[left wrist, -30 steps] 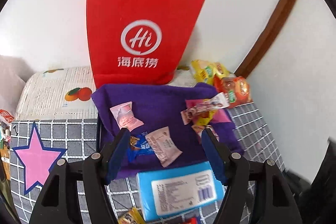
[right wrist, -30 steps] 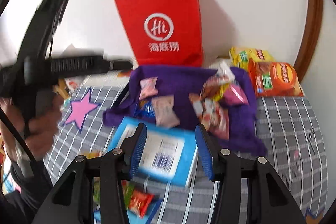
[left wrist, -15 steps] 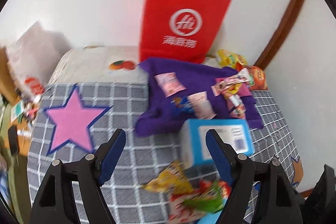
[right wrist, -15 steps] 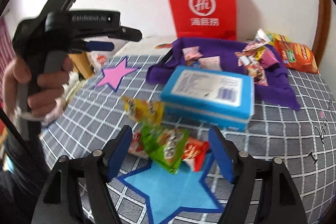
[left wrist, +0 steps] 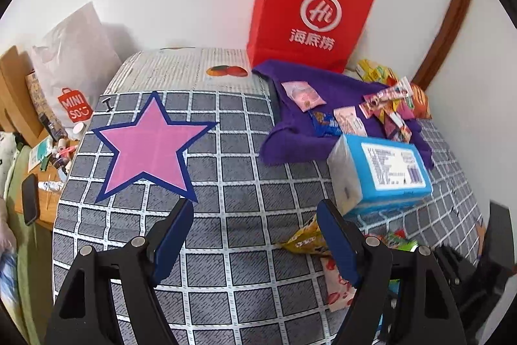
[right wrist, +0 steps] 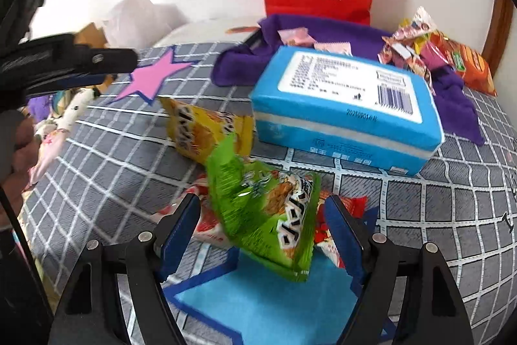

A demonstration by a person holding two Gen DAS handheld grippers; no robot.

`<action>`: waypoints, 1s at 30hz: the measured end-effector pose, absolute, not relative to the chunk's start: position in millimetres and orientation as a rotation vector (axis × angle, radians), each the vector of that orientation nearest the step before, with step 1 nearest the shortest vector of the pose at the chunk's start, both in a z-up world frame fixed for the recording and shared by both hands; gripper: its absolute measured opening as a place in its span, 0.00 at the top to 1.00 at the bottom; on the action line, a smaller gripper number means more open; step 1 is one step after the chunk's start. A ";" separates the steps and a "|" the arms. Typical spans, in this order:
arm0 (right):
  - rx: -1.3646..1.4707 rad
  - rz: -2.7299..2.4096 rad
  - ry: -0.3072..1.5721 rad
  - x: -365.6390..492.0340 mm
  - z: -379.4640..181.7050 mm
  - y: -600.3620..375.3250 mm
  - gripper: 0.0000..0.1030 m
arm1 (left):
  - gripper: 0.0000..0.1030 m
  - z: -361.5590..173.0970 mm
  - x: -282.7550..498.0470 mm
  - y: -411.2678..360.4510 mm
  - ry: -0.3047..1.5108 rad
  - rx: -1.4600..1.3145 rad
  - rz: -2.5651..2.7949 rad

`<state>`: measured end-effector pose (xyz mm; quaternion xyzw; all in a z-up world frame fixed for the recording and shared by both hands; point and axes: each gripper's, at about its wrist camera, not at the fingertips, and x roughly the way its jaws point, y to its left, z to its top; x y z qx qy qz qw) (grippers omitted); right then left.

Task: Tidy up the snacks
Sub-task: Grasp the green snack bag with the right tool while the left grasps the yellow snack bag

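My right gripper (right wrist: 261,228) is open, its jaws on either side of a green snack packet (right wrist: 268,209) that lies over a red-and-white packet (right wrist: 210,228) near a blue star (right wrist: 268,303). A yellow packet (right wrist: 206,131) lies just beyond it, beside a blue tissue pack (right wrist: 345,105). My left gripper (left wrist: 255,235) is open and empty above the checked cloth (left wrist: 226,183), left of the yellow packet (left wrist: 303,243) and the tissue pack (left wrist: 381,170). Several small snacks (left wrist: 342,112) lie on a purple cloth (left wrist: 290,134).
A red paper bag (left wrist: 310,12) stands against the wall at the back. A pink star (left wrist: 148,147) marks the cloth at the left. Orange and yellow packets (right wrist: 468,67) sit at the far right. A cluttered desk (left wrist: 38,157) lies beyond the left edge. The left gripper's body (right wrist: 64,63) crosses the right view.
Both grippers have pulled back from the purple cloth and dropped lower. The right gripper has closed in on the green packet, which now sits between its jaws. The left gripper swung left.
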<state>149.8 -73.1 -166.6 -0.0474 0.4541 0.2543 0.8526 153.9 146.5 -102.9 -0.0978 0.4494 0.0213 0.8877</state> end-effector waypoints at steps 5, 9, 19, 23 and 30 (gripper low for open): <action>-0.051 0.537 0.941 156.8 -169.4 -75.2 0.35 | 0.25 -114.5 153.4 135.1 0.953 -0.190 -0.032; -0.028 0.568 0.930 157.2 -165.3 -82.8 0.40 | 0.25 -124.0 154.3 121.8 0.968 -0.189 -0.085; 0.050 0.528 0.853 143.7 -136.1 -138.9 0.40 | 0.25 -147.7 171.0 84.4 1.029 -0.166 -0.140; 0.047 0.510 0.868 140.1 -136.7 -156.1 0.40 | 0.27 -157.6 178.5 72.5 1.051 -0.147 -0.139; 0.030 0.483 0.868 136.9 -139.7 -171.7 0.40 | 0.46 -167.6 182.8 66.9 1.046 -0.151 -0.142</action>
